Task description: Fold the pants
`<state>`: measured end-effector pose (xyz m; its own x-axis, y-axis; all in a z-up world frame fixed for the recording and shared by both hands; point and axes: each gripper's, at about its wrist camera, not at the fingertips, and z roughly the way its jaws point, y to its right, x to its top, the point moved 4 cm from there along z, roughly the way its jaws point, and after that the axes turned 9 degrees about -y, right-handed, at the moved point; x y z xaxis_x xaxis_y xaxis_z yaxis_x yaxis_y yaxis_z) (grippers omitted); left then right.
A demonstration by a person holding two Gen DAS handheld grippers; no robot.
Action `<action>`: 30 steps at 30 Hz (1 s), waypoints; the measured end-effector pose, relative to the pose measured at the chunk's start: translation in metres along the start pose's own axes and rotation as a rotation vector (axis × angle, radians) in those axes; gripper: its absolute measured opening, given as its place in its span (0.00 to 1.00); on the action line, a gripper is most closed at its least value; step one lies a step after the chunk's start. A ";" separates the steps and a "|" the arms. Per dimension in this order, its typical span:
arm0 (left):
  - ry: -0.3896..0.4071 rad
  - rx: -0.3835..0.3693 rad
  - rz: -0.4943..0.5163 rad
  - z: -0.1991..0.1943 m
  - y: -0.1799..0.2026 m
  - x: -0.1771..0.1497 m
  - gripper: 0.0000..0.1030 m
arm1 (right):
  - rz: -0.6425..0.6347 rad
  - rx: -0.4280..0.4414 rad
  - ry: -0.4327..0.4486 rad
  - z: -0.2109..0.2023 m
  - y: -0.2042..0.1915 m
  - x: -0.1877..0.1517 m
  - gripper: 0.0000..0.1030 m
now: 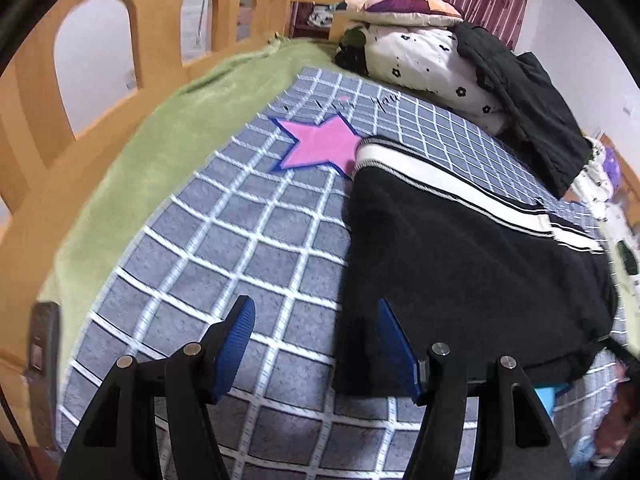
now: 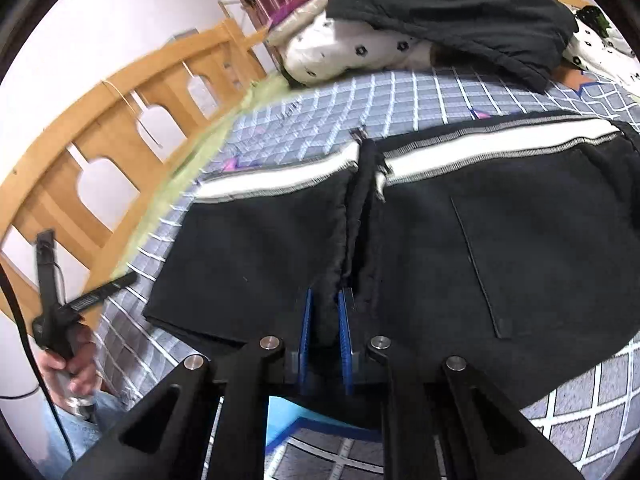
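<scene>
My right gripper (image 2: 325,312) is clamped on a thin pinch of the pants (image 2: 460,248), left gripper (image 1: 316,340) fingers apart and empty; a one-sided lift may slip or bunch the fold.

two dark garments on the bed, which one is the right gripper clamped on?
The black pants with the white waistband stripe, spread flat nearest the right gripper, not the dark garment heaped on the pillows.

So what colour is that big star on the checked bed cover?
Pink with a blue outline, the big star shows best in the left wrist view.
</scene>
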<state>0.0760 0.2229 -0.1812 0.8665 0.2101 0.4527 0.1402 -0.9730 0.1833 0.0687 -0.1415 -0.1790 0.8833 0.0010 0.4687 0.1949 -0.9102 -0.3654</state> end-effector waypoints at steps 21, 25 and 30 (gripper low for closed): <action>-0.037 -0.130 -0.099 0.060 0.016 0.048 0.60 | -0.101 -0.150 -0.003 -0.010 0.001 -0.002 0.22; -0.043 -0.102 -0.160 0.079 0.010 0.055 0.62 | -0.087 -0.129 -0.019 -0.006 0.014 -0.003 0.22; 0.005 -0.017 -0.088 0.080 0.016 0.053 0.62 | -0.064 -0.122 -0.027 -0.001 0.027 -0.004 0.22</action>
<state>0.1629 0.2105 -0.2237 0.8489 0.2957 0.4382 0.2080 -0.9489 0.2374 0.0697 -0.1662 -0.1900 0.8823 0.0701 0.4655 0.1991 -0.9516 -0.2341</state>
